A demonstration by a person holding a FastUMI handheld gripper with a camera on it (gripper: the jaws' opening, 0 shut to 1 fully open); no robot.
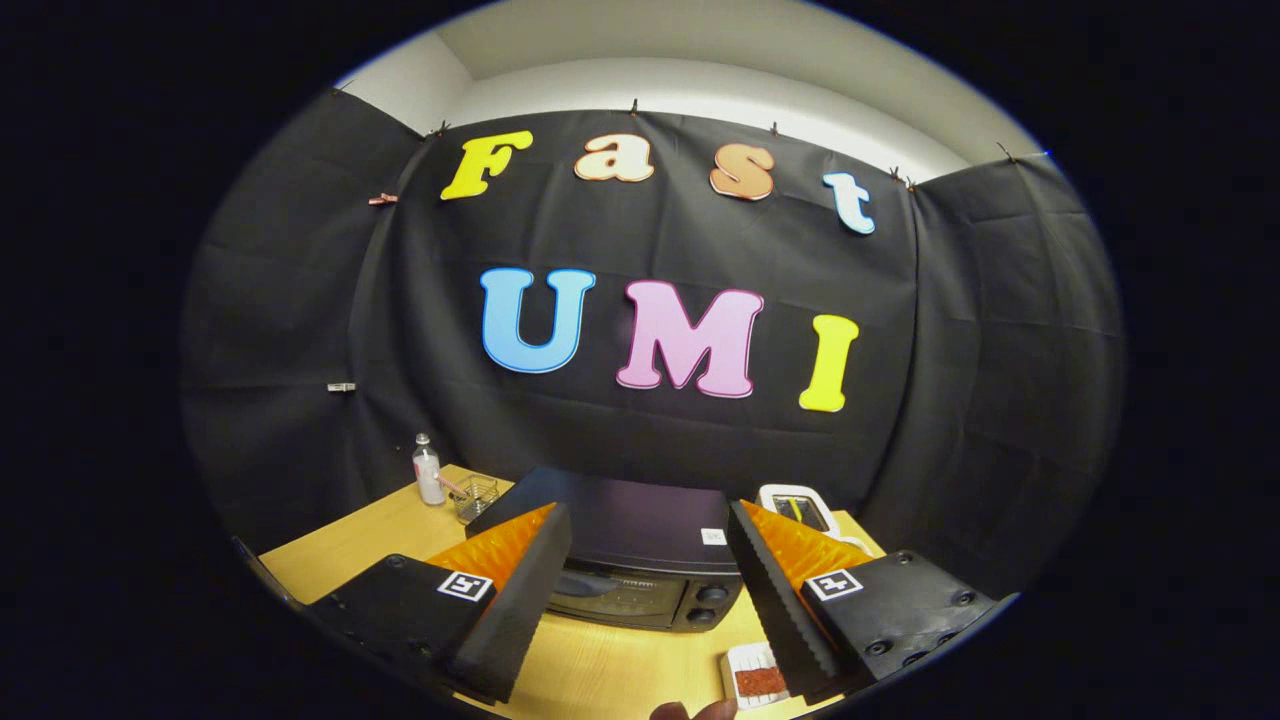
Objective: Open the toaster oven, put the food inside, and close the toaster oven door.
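I hold my gripper (648,545) above a pale wooden table (350,550), its two fingers spread wide apart and gripping nothing. Straight ahead and a little below, seen through the gap between the fingers, sits the black box-shaped toaster oven (625,545). Its long side runs crosswise to my fingers, its front faces me, and its glass door (612,595) looks closed, with two round black knobs (708,604) at the right of the front. The food, a reddish-brown slab on a small white ridged tray (757,678), lies on the table nearer to me than the oven, just beside the inner edge of my right finger. A fingertip of someone's hand (695,711) shows close under the tray.

Beyond the oven, well apart from it, stand a small clear plastic bottle (428,470), a clear glass container (476,497) and a white gadget with a dark screen (802,507).

I judge the door comes first: I would need to move forward and down to reach its top edge.
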